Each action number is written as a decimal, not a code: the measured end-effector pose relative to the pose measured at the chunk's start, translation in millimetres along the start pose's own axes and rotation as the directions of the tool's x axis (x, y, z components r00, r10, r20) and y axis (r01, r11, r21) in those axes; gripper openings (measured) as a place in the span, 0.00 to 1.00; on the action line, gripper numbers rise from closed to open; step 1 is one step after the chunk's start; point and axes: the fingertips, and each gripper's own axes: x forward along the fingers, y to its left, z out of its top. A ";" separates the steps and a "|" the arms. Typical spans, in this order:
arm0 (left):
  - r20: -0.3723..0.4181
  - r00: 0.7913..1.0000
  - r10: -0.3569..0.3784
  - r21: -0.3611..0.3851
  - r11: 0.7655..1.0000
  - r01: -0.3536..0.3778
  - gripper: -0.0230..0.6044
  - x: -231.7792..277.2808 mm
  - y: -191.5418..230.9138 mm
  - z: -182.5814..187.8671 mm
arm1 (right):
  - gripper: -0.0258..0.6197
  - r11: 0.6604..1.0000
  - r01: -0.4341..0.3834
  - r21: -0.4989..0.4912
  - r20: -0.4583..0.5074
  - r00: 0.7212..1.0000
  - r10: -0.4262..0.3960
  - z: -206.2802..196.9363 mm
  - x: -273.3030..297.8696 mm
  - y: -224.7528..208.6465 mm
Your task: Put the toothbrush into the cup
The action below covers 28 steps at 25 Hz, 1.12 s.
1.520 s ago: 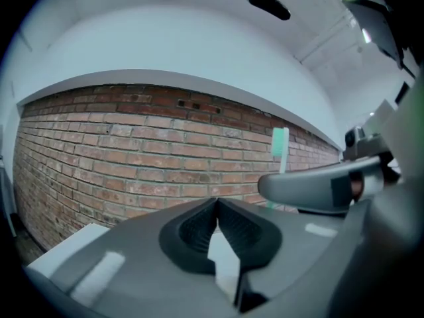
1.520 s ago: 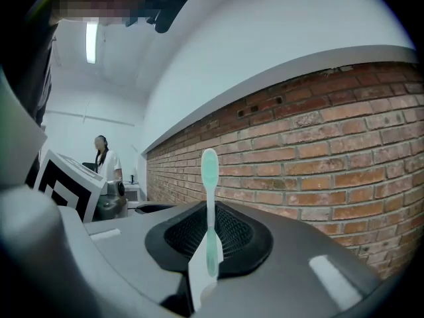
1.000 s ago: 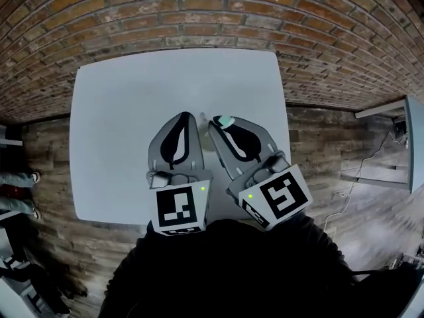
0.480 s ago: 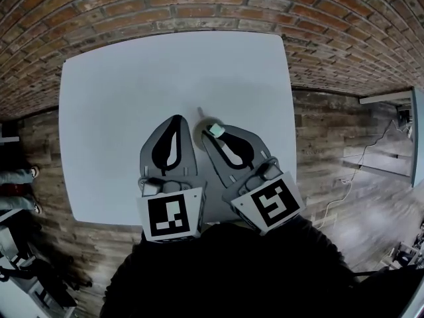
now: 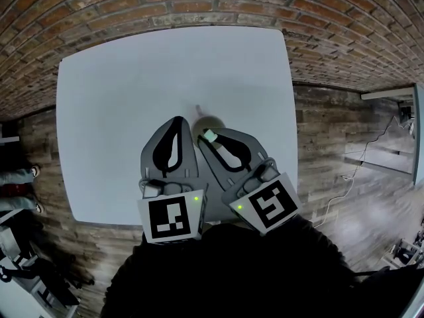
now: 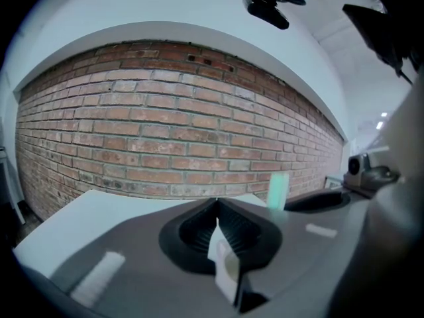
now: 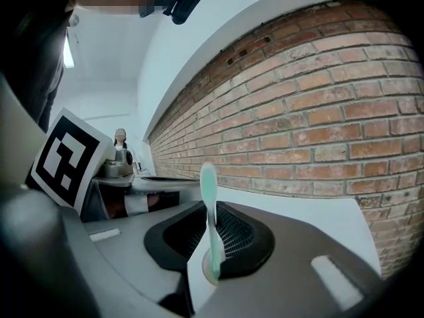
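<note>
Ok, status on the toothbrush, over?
Left gripper shut, empty. Right gripper, jaws just opening, toothbrush upright between them. Cup at its tip, entry not visible. Nothing else on table.

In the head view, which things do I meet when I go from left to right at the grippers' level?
Person's shoes → left gripper → right gripper (jaws have just been opening, toothbrush between them) → side table.
</note>
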 end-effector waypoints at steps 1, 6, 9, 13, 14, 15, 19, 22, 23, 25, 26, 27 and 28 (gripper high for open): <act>0.001 1.000 -0.002 0.000 1.000 0.002 0.05 0.1 -1.1 0.2 | 0.12 1.000 -0.003 -0.001 -0.003 1.000 0.003 -0.6 -0.2 0.2; -0.002 1.000 -0.002 0.003 1.000 0.002 0.05 -0.2 -3.3 0.2 | 0.16 1.000 -0.012 -0.001 -0.007 1.000 0.012 -2.1 -0.2 1.4; -0.002 1.000 -0.002 0.005 1.000 0.002 0.05 -0.5 -4.0 -0.3 | 0.17 1.000 -0.012 -0.001 -0.003 1.000 0.012 -1.9 -0.9 1.2; 0.000 1.000 0.000 0.004 1.000 0.000 0.05 -0.7 -5.0 0.2 | 0.18 1.000 -0.011 -0.005 0.001 1.000 0.011 -1.3 -2.1 0.5; 0.001 1.000 0.000 0.004 1.000 0.000 0.05 -1.0 -5.3 0.7 | 0.18 1.000 -0.010 -0.006 0.005 1.000 0.011 -0.3 -2.6 0.5; 0.002 1.000 0.001 0.005 1.000 -0.001 0.05 -1.4 -5.5 1.4 | 0.19 1.000 -0.010 -0.006 0.009 1.000 0.010 0.8 -3.2 0.6; 0.010 1.000 0.004 0.008 1.000 -0.004 0.05 -3.5 -6.1 4.4 | 0.19 1.000 -0.012 -0.010 0.019 1.000 0.012 4.7 -5.3 1.5; 0.018 1.000 0.008 0.011 1.000 -0.008 0.05 -6.6 -6.0 6.6 | 0.19 1.000 -0.015 -0.018 0.029 0.999 0.015 7.2 -7.2 4.0; 0.022 1.000 0.009 0.013 1.000 -0.009 0.05 -8.1 -5.8 7.7 | 0.19 1.000 -0.015 -0.020 0.033 0.999 0.016 8.5 -8.0 5.2; 0.030 1.000 0.010 0.017 1.000 -0.010 0.05 -11.9 -6.1 10.3 | 0.19 1.000 -0.014 -0.023 0.040 0.999 0.015 11.3 -10.1 7.9; 0.033 0.999 0.010 0.018 1.000 -0.010 0.05 -14.1 -6.4 11.5 | 0.19 1.000 -0.014 -0.025 0.043 0.999 0.015 12.5 -11.4 9.5; 0.036 0.999 0.010 0.019 1.000 -0.010 0.05 -16.4 -6.7 12.6 | 0.18 1.000 -0.013 -0.027 0.045 0.999 0.015 13.6 -12.7 11.2; 0.038 0.999 0.010 0.020 1.000 -0.011 0.05 -18.8 -6.9 13.6 | 0.18 1.000 -0.013 -0.029 0.047 0.999 0.014 14.6 -14.0 13.0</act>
